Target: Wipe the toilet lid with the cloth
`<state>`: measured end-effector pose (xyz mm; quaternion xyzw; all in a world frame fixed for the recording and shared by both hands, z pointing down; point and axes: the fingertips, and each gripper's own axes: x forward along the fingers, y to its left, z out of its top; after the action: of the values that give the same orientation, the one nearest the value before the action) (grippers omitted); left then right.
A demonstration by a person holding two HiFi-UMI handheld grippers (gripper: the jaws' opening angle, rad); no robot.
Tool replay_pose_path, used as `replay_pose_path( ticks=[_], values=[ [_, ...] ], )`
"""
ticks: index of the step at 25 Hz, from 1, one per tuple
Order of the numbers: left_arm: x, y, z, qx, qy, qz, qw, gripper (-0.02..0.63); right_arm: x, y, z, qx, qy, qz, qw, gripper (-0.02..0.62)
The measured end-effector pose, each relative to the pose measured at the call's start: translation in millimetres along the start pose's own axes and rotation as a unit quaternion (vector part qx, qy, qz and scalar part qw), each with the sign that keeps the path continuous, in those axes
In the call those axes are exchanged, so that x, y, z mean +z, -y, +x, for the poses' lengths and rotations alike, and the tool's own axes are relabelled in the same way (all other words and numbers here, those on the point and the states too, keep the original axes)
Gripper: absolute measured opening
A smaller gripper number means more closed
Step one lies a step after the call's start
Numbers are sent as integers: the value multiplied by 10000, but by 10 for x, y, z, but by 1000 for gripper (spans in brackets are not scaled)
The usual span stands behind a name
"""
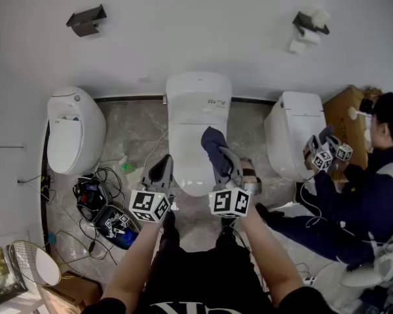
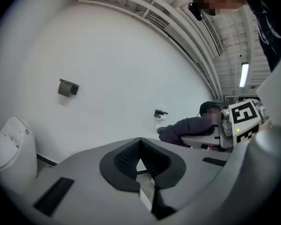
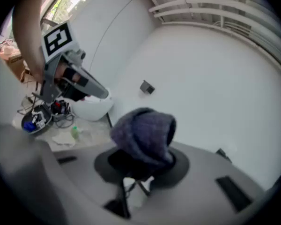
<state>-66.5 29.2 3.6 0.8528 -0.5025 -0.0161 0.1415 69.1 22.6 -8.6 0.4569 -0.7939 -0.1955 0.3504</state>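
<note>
Right gripper [image 1: 221, 157]: clamped on cloth [image 1: 211, 142], nearer arm, over the right edge of the toilet lid [image 1: 187, 126].
Left gripper [image 1: 162, 167]: jaws together, empty, beside the lid's left edge.

**Materials / finish, quick notes**

Toilet lid [image 1: 195, 142]: white, hard, smooth, high gloss. Plastic or ceramic, can't tell.
Cloth [image 3: 145, 132]: dk blue-grey fabric, fuzzy nap, matt.
Right gripper [image 3: 140, 168] & left gripper [image 2: 140, 161]: grey plastic shells, smooth, matt. Grip pads [image 2: 125, 159] black, finely ribbed, rubbery look.
Marker cubes [image 1: 149, 206]: flat b/w print, no shine.
Floor [image 1: 249, 129]: grey veined stone-look tile, slight sheen.
Wall [image 1: 196, 25]: white, smooth, matt.
Box [image 1: 346, 113]: brown cardboard, dull.
</note>
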Motion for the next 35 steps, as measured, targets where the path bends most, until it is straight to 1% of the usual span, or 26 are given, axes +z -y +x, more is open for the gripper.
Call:
replay_pose_path(
  ticks=[3,5,7,9,11,15,19,22,25,28,30,35],
  values=[
    [113,295,60,-194,-2,63,9998,9,124,205,-224,-47,126,397,9991,94],
    [187,434,200,-333,54,264,9991,9,83,278,-260,-97,82,406,9991,95],
    [207,509,396,-420,134,611,9972,9,-61,259,-212,-181,-5,142,9997,95],
    [131,520,583,-455,172,888,9949,9,-242,140,-128,-203,-53,-166,9996,95],
    [-13,454,732,-425,186,903,9948,9,-419,-26,-16,-164,-69,-349,9992,94],
    [-389,188,909,-266,244,848,9957,9,-879,-424,347,22,-259,-572,9980,92],
    [-961,-126,981,-152,232,880,9957,9,-1471,-831,751,117,-559,-858,9947,92],
    [-1434,-266,1068,-221,210,899,9955,9,-1793,-1122,1047,160,-598,-1016,9929,92],
    [-1946,-332,1182,-307,-21,754,9967,9,-2045,-1324,1350,233,-581,-948,9935,92],
    [-2394,-315,1184,-519,-189,684,9961,9,-2312,-1511,1536,274,-592,-971,9931,92],
    [-2612,-320,1139,-603,-311,639,9957,9,-2502,-1635,1666,370,-675,-1126,9907,92],
    [-2918,-457,1032,-537,-538,649,9950,9,-2862,-1750,1999,519,-858,-1409,9849,92]
  ],
)
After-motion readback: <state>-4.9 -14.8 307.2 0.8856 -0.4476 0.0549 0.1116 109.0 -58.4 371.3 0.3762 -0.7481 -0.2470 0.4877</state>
